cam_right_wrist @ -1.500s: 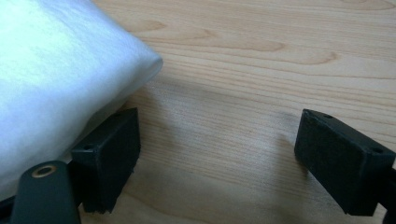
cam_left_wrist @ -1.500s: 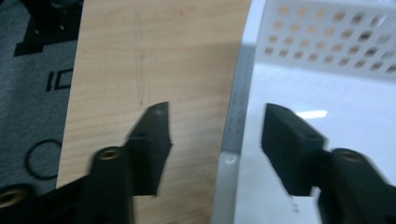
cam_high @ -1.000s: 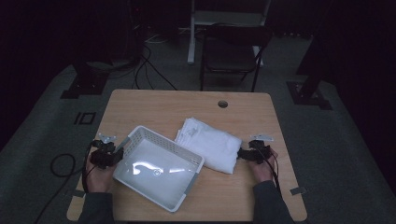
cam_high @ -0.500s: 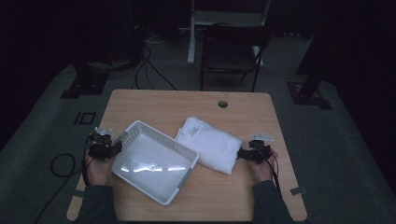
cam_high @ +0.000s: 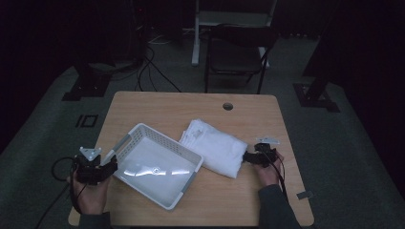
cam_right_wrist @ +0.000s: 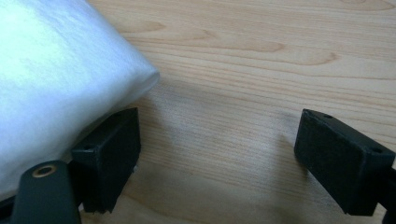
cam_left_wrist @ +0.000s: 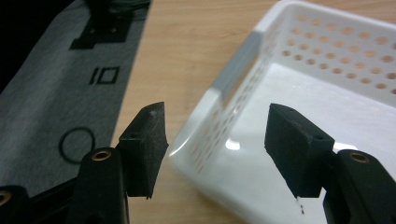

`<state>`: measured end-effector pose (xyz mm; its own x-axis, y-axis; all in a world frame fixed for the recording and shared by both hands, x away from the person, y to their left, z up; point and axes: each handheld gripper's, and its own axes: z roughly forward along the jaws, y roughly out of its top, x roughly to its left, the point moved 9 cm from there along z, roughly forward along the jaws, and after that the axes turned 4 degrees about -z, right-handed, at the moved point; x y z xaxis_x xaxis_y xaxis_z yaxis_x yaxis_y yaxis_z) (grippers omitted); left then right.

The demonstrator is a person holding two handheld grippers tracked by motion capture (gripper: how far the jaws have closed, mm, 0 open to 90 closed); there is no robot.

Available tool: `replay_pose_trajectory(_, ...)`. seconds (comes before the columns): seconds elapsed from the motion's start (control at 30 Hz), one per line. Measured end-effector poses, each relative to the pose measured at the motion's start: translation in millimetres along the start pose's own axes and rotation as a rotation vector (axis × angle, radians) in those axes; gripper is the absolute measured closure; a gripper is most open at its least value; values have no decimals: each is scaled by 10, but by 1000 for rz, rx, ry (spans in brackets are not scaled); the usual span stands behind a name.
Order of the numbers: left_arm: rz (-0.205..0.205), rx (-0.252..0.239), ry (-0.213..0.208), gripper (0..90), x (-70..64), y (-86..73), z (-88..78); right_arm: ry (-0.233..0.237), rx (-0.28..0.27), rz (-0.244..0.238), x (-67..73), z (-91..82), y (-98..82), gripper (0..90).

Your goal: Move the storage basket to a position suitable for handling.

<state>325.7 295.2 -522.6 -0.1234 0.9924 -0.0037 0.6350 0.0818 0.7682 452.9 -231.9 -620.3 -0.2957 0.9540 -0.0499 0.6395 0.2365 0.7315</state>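
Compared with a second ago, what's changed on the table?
The left gripper has just opened its jaws, let go of the white basket and backed off its corner, which sits between them. The basket swung slightly left. The folded white cloth and the right gripper stayed put.

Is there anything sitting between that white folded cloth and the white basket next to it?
Nothing visible. The folded cloth lies on the table right beside the basket, their near edges almost meeting, with bare wood around them. The right gripper is open at the cloth's far edge.
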Motion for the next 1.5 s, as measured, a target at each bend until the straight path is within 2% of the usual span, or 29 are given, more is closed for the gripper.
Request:
replay_pose_trajectory(0.07, -31, 8, 16, 370, 57, -54, 6, 0, 0, 0, 0, 0, 0, 145)
replay_pose_trajectory(0.2, -61, 53, 8, 395, 112, -146, 89, 0, 0, 0, 0, 0, 0, 145)
replay_pose_trajectory(0.33, -61, 89, -11, 468, 96, -183, 223, 0, 0, 0, 0, 0, 0, 145)
replay_pose_trajectory(0.4, -54, 99, -8, 511, 93, -170, 289, 0, 0, 0, 0, 0, 0, 144)
replay_pose_trajectory(0.5, -66, 114, -6, 582, 128, -142, 395, 0, 0, 0, 0, 0, 0, 145)
replay_pose_trajectory(0.6, -118, 110, -56, 606, 167, -99, 480, 0, 0, 0, 0, 0, 0, 145)
replay_pose_trajectory(0.77, -151, 105, -91, 654, 192, -37, 644, 0, 0, 0, 0, 0, 1, 145)
replay_pose_trajectory(0.83, -153, 113, -101, 644, 180, -28, 728, -1, -1, 1, 0, 3, 4, 145)
replay_pose_trajectory(0.93, -168, 96, -125, 637, 167, 29, 798, -2, 0, 2, 0, 6, 6, 145)
replay_pose_trajectory(1.2, -171, 87, -158, 625, 136, 177, 961, -2, -1, 3, 3, 15, 15, 148)
replay_pose_trajectory(1.3, -137, 103, -152, 617, 118, 244, 1016, -1, -2, 2, 5, 16, 19, 155)
replay_pose_trajectory(1.4, -118, 98, -140, 606, 105, 311, 1077, 0, -4, -1, 8, 19, 23, 161)
replay_pose_trajectory(1.5, -139, 77, -130, 534, 114, 367, 1045, -1, -3, 1, 9, 20, 26, 160)
